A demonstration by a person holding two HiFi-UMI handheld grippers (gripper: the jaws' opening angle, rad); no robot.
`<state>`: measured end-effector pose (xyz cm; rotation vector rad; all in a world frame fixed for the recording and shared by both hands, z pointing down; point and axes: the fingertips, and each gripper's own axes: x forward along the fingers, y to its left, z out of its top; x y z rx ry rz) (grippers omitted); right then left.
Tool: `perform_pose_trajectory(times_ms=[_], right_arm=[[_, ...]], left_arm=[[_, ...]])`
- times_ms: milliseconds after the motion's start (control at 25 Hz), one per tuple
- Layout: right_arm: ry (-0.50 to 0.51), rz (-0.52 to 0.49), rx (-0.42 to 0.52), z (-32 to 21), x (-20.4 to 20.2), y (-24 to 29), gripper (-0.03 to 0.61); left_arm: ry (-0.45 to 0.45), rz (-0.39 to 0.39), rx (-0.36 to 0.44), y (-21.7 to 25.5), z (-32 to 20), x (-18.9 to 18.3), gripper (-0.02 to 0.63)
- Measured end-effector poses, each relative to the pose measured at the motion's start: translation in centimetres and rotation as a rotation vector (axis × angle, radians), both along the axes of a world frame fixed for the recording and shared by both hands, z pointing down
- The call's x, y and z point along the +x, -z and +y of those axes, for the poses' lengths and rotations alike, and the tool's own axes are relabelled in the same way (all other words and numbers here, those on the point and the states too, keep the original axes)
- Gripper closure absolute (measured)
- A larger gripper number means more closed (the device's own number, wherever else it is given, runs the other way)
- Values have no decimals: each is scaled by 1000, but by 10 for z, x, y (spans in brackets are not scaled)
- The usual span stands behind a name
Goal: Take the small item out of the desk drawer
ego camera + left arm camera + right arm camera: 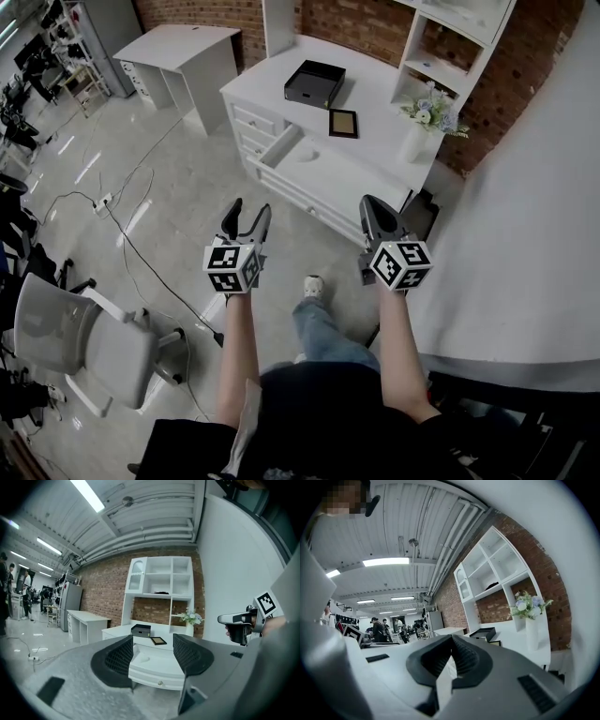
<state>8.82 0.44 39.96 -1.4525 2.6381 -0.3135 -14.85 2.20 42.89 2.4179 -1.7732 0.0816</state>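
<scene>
The white desk (370, 155) stands ahead of me with one top drawer (281, 146) pulled out. In the left gripper view the same open drawer (151, 663) shows between the jaws, and a pale small shape (143, 658) lies inside it, too faint to make out. My left gripper (246, 217) hangs in the air well short of the desk, open and empty. My right gripper (376, 214) is level with it on the right, its jaws shut with nothing between them; it also shows as the right gripper (236, 619) at the edge of the left gripper view.
On the desk top are a black box (315, 82), a small picture frame (343, 123) and a vase of flowers (427, 116). A grey office chair (84, 342) and floor cables (131, 239) lie to my left. A second white desk (178, 58) stands farther back.
</scene>
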Motion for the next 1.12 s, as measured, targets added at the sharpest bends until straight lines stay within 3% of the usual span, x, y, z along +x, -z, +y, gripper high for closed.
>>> perform_pose_trajectory(times_ms=[360, 880, 1120], right_arm=[[28, 3, -32, -97, -18, -11, 580], [87, -13, -106, -290, -44, -35, 580], [101, -13, -133, -341, -50, -45, 580]], left_arm=[[15, 9, -32, -15, -87, -10, 373], [2, -5, -95, -33, -277, -4, 367], [-10, -7, -128, -48, -327, 2, 365]])
